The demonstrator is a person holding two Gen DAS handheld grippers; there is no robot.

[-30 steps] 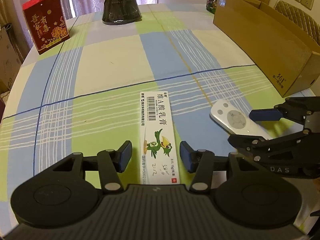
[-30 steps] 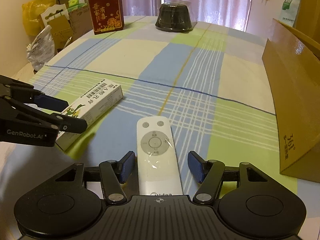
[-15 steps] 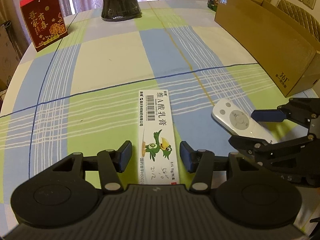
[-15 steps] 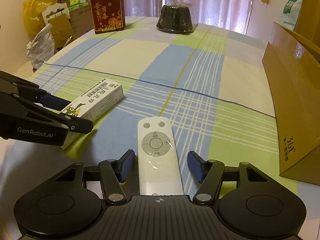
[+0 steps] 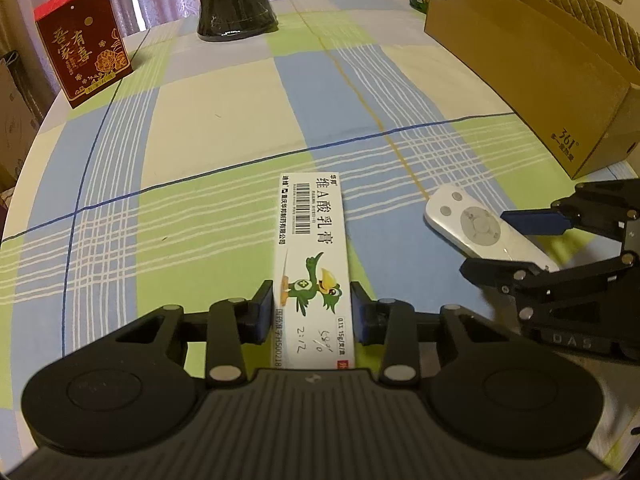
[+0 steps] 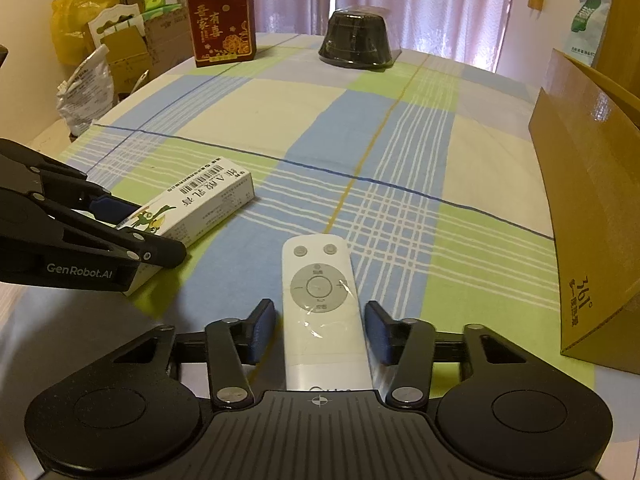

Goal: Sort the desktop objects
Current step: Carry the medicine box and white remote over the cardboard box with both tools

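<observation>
left hand-held gripper (image 5: 313,312): pads against ointment box (image 5: 311,248), long axis along fingers, near table's front edge | right hand-held gripper (image 6: 320,330): apart, straddling remote (image 6: 320,300), axis likewise | cardboard box (image 6: 592,200) at right edge

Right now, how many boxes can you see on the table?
3. A white medicine box lies between the left gripper pads; a red gift box stands far left; an open cardboard box sits on the right. Others may lie outside view.

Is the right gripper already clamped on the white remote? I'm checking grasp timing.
No. In the right wrist view the right gripper straddles the white remote, with a visible gap beside each pad.
</observation>
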